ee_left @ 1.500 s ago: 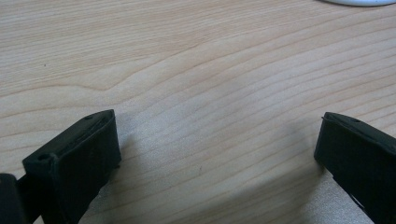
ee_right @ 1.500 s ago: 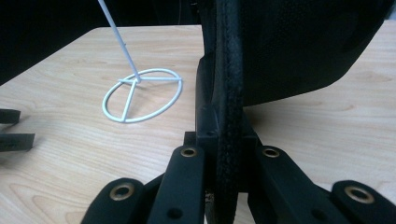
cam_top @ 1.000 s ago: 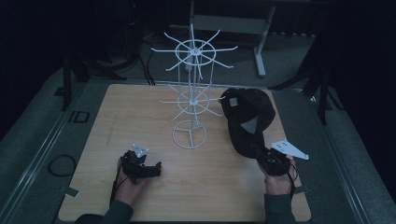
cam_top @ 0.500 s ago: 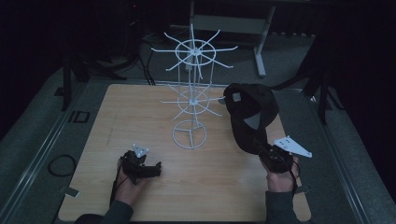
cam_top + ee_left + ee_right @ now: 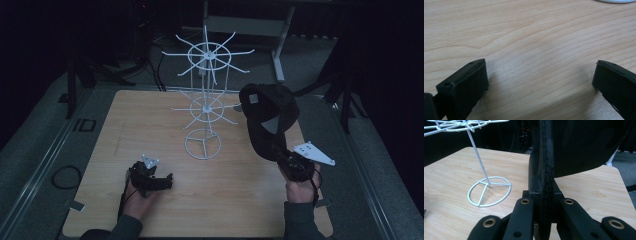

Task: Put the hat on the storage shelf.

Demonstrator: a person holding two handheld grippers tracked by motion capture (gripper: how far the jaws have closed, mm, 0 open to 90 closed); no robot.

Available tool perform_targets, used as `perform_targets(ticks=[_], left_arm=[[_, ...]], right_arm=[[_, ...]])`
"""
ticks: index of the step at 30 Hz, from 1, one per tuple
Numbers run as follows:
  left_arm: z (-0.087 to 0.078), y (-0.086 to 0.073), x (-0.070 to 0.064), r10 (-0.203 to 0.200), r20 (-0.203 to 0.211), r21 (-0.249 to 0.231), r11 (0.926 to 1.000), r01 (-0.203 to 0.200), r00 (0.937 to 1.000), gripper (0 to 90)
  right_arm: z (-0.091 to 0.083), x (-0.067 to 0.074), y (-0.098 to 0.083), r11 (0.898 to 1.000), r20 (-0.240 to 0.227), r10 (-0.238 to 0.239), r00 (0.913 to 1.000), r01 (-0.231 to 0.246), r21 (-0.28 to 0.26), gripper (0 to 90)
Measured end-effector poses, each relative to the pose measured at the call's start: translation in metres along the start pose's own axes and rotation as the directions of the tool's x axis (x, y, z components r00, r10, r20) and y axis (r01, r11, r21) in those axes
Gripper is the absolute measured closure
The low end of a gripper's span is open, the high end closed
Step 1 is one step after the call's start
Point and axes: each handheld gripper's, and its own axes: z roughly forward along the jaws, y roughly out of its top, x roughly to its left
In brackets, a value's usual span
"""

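Observation:
A black cap (image 5: 267, 112) is held up over the right side of the wooden table (image 5: 125, 125), just right of a white wire hook rack (image 5: 205, 100). My right gripper (image 5: 282, 155) is shut on the cap's lower edge from below. In the right gripper view the jaws clamp the cap's thick edge (image 5: 546, 170), and the rack's ring base (image 5: 489, 191) stands to the left. My left gripper (image 5: 165, 181) rests low near the table's front left. It is open (image 5: 540, 82) with bare wood between its jaws.
The rack's upper and lower wheels of hooks spread out above the table's middle. A metal stand (image 5: 250, 25) is on the floor behind the table. A cable loop (image 5: 65, 176) lies on the floor at the left.
The right gripper has lifted the cap a little higher and slightly rightward. The left gripper has stayed put.

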Motion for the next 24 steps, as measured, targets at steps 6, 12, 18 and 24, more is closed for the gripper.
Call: perform_targets(ticks=[6,12,18,24], left_arm=[[0.0,0.0,0.0,0.002,0.0,0.001,1.0,-0.002,1.0,0.1],[0.0,0.0,0.0,0.004,-0.001,0.001,1.0,-0.004,1.0,0.2],[0.0,0.0,0.0,0.004,0.0,0.002,1.0,-0.004,1.0,0.1],[0.0,0.0,0.0,0.004,0.0,0.001,1.0,-0.004,1.0,0.2]], right_arm=[[0.0,0.002,0.005,1.0,0.006,-0.013,0.9999,0.013,-0.015,86.5],[0.0,0.005,0.011,0.999,0.007,-0.025,0.9997,0.025,-0.028,86.5],[-0.001,0.007,0.018,0.998,0.008,-0.037,0.9993,0.037,-0.044,86.5],[-0.001,0.008,0.023,0.997,0.01,-0.039,0.9992,0.039,-0.059,86.5]])
